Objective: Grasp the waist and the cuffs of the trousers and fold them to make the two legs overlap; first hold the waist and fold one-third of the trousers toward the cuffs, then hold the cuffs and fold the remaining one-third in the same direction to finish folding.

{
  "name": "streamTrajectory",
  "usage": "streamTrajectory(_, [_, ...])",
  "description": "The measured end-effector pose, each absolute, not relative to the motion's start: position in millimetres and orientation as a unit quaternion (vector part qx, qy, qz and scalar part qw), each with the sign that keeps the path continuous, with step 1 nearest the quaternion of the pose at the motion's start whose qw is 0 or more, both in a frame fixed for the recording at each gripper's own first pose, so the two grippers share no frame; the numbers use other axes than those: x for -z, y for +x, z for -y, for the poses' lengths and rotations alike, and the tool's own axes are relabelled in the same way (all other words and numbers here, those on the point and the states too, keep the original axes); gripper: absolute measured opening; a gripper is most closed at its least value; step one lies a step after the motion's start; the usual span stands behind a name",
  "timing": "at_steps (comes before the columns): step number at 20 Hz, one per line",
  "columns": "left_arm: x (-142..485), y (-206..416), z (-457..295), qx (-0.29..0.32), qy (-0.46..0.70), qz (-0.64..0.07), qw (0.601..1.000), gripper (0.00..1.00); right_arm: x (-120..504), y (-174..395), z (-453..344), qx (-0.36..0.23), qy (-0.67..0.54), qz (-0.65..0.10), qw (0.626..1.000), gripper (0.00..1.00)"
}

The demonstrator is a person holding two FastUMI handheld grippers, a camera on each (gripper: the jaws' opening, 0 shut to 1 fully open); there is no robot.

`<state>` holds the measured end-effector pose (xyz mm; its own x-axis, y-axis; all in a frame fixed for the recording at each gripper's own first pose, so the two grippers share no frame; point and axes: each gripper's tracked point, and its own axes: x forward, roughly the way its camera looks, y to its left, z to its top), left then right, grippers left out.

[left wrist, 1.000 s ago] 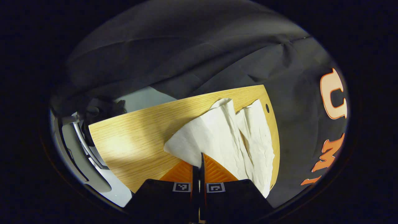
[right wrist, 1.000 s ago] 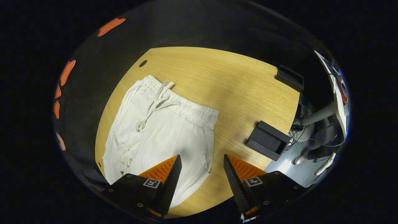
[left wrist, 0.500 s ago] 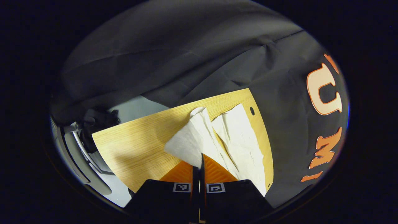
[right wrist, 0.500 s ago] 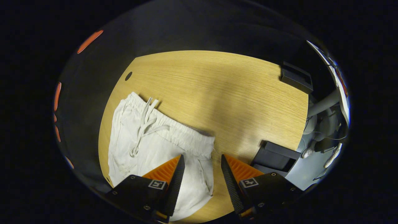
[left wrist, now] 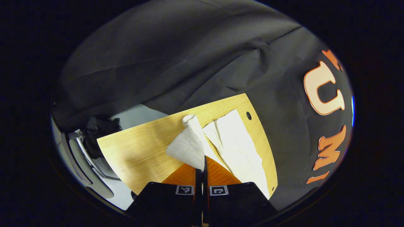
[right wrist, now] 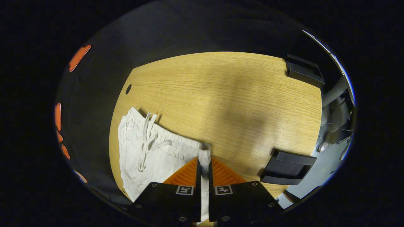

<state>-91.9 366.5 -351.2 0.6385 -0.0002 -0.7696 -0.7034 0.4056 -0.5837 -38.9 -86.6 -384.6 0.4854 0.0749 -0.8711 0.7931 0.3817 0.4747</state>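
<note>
White drawstring trousers [right wrist: 151,151] lie on a light wooden table [right wrist: 227,91], waist toward the table's middle. In the right gripper view, my right gripper [right wrist: 204,160] is shut on the near corner of the elastic waistband, cloth pinched between its fingers. In the left gripper view, my left gripper [left wrist: 203,160] is shut on the cuff end of one trouser leg [left wrist: 189,142], which is lifted and bunched off the table. The other leg [left wrist: 236,142] lies flat beside it, running toward the table's edge.
Two black holders [right wrist: 288,167] [right wrist: 304,71] stand along the table's right side in the right gripper view. A small round hole [right wrist: 128,89] sits near the table's far corner. Black cloth hangs behind the table. A chair base and cables [right wrist: 334,116] stand beyond the table's edge.
My right gripper moved down to the waistband corner and shut on it. My left gripper kept hold of the cuff and lifted it, drawing that leg up and narrower.
</note>
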Motion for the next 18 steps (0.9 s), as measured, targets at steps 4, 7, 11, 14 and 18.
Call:
streamTrajectory(4, [348,-91,-367,-0.249,-0.488,-0.358,0.756,0.05,358,-32,88,0.226,0.546,-0.404,0.698,0.06])
streamTrajectory(7, [347,-80,-359,-0.245,-0.477,-0.366,0.761,0.05,337,-21,88,0.193,0.57,-0.386,0.699,0.06])
streamTrajectory(11, [329,-54,-350,-0.224,-0.452,-0.367,0.782,0.04,322,-15,92,0.171,0.552,-0.387,0.719,0.06])
streamTrajectory(14, [316,-38,-352,-0.212,-0.438,-0.371,0.791,0.05,308,-3,92,0.158,0.55,-0.384,0.725,0.05])
streamTrajectory(18, [304,-14,-360,-0.196,-0.426,-0.371,0.801,0.05,296,13,92,0.161,0.552,-0.38,0.725,0.05])
